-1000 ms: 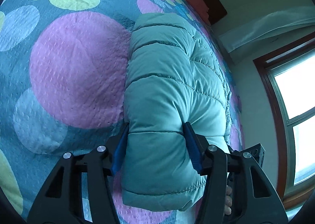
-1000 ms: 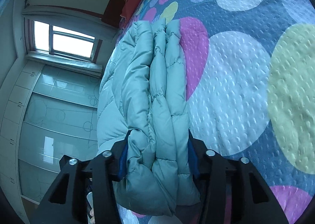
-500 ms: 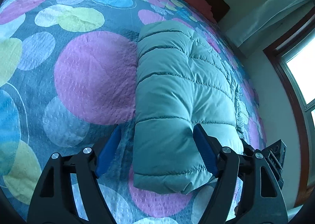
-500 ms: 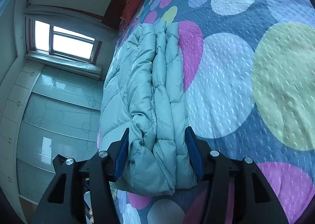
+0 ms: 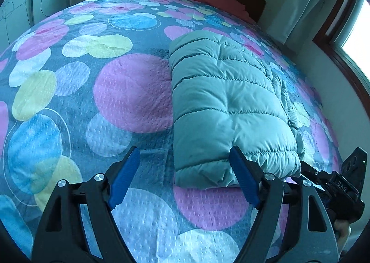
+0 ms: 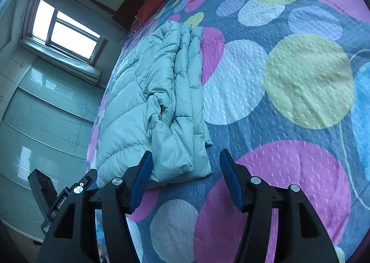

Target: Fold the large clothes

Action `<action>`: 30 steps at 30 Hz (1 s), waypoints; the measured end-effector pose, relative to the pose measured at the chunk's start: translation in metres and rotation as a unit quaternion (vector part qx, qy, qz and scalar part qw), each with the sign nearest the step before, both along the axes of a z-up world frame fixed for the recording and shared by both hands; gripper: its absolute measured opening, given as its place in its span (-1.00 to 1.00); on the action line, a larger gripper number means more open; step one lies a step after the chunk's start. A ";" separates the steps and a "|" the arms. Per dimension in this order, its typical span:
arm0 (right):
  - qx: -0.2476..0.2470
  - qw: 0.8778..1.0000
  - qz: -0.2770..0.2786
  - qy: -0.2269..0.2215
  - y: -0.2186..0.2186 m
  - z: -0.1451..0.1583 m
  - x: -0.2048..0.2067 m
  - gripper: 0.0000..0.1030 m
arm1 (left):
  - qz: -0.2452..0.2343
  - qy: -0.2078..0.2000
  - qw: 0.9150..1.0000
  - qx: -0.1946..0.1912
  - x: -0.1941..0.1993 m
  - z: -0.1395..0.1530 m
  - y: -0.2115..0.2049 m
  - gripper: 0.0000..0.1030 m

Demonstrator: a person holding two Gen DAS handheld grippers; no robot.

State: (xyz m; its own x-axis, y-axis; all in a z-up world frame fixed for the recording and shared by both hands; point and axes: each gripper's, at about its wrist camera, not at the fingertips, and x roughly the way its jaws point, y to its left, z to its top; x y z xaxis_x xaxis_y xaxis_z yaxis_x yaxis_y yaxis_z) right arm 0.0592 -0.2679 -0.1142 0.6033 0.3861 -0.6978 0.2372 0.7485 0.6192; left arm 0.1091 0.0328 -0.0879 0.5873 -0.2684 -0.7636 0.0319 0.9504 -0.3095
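claws, left (image 5: 185,177) and right (image 6: 186,177), now opening, have let go of the folded jacket (image 5: 226,110).

Teal quilted jacket (image 5: 226,110) — bedspread (image 5: 129,92) blue-grey with pink, yellow, blue circles.

Teal puffy jacket (image 5: 229,110) is folded into a chunky long rectangle, lying flat on the bed (image 5: 129,92), over toward the window-side edge. Smooth quilted panel faces up, with horizontal stitch lines across it. Along one long side (image 6: 185,92) you can see the stacked folded layers, a bit rumpled at the near end.
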 end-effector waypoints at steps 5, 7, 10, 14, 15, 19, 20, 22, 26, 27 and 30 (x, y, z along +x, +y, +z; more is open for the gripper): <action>-0.103 0.995 -0.003 -0.007 0.022 0.022 -0.015 0.20 | 0.013 -0.023 0.999 0.038 -0.018 0.009 -0.002 0.70; -0.146 0.989 -0.005 -0.010 0.034 0.032 -0.019 0.23 | 0.015 -0.037 0.998 0.054 -0.025 0.014 -0.003 0.76; -0.195 0.980 -0.011 -0.022 0.047 0.045 -0.022 0.31 | 0.018 -0.049 0.996 0.069 -0.034 0.021 -0.003 0.77; -0.238 0.970 -0.013 -0.039 0.064 0.063 -0.022 0.36 | 0.026 -0.066 0.993 0.090 -0.046 0.033 -0.005 0.78; -0.247 0.968 -0.013 -0.043 0.067 0.066 -0.024 0.39 | 0.028 -0.070 0.993 0.094 -0.049 0.036 -0.005 0.78; -0.277 0.959 -0.011 -0.062 0.082 0.083 -0.031 0.41 | 0.035 -0.088 0.990 0.105 -0.061 0.050 -0.005 0.79; -0.282 0.957 -0.010 -0.066 0.085 0.087 -0.032 0.41 | 0.036 -0.091 0.989 0.107 -0.062 0.053 -0.005 0.79; -0.288 0.955 -0.009 -0.075 0.091 0.093 -0.034 0.41 | 0.037 -0.100 0.988 0.108 -0.068 0.060 -0.005 0.79; -0.296 0.951 -0.010 -0.086 0.095 0.103 -0.040 0.41 | 0.042 -0.111 0.987 0.112 -0.075 0.070 -0.005 0.79; -0.297 0.951 -0.011 -0.088 0.096 0.105 -0.041 0.41 | 0.043 -0.113 0.986 0.113 -0.076 0.071 -0.005 0.79; -0.299 0.950 -0.011 -0.091 0.098 0.107 -0.045 0.41 | 0.043 -0.116 0.986 0.113 -0.080 0.075 -0.005 0.80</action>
State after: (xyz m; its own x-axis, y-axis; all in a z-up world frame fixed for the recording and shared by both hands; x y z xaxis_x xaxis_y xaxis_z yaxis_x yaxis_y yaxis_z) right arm 0.0146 -0.1700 -0.0071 0.7380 -0.0606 -0.6720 0.1861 0.9756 0.1165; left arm 0.0287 0.0281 -0.0128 0.7668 -0.0494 -0.6400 -0.0061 0.9964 -0.0842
